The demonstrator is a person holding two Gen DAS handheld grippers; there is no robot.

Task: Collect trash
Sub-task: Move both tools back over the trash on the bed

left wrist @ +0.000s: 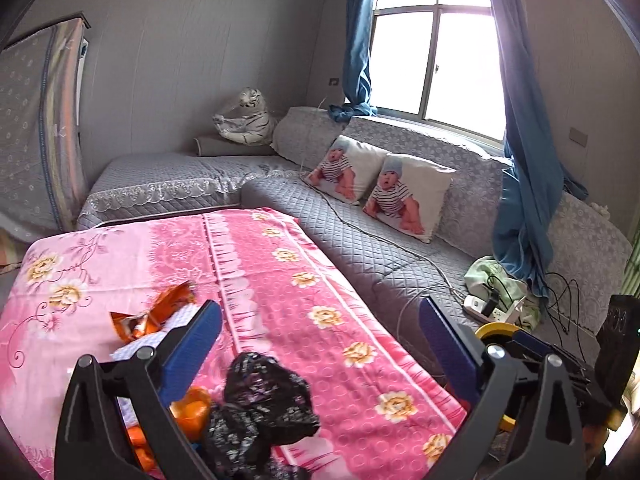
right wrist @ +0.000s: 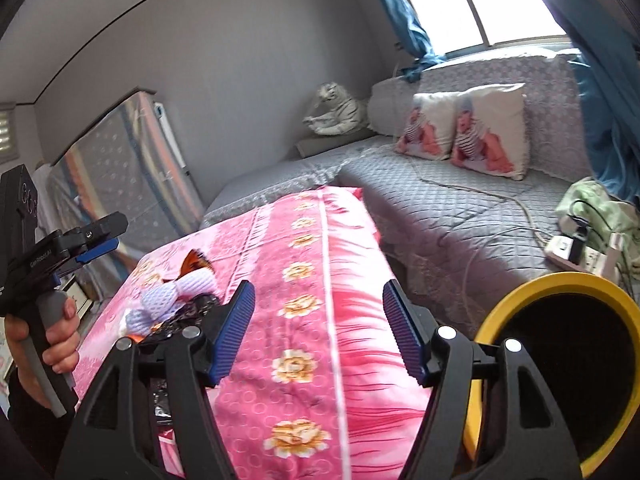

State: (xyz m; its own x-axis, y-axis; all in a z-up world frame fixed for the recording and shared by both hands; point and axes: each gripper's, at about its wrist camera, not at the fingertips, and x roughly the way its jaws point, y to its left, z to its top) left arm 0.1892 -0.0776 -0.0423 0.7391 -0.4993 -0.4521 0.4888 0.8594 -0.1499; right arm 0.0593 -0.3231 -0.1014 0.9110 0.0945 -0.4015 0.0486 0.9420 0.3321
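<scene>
Looking thru the left wrist cam first: left claw (left wrist: 320,344) is wide apart w/ nothing between the pads, hovering over the pink flowered cloth (left wrist: 304,264) on the table. Trash sits at the near-left corner of that cloth. A crumpled black plastic bag (left wrist: 264,396) lies just below and a bit left of the claw's gap, nearly under it. Orange foil wrapper (left wrist: 152,316) is off to the left past the left finger, its long axis running diagonally up-right. White foam fruit net (left wrist: 176,324) sits against it, and orange fruit peel (left wrist: 192,408) shows behind the left finger. Yellow-rimmed bin (left wrist: 496,330) is off the table's right edge, partly hidden by the right claw (left wrist: 532,344).

Right wrist cam: right claw (right wrist: 320,332) also spread apart, empty, over bare cloth mid-table. All trash lies to its left, by the left claw. The bin (right wrist: 560,280) is just beside it on the right, mouth tipped toward the cam.

So imo left claw is much nearer the trash; bag is closest, needing a short drop down and slightly left. Right claw is nearer the bin.
</scene>
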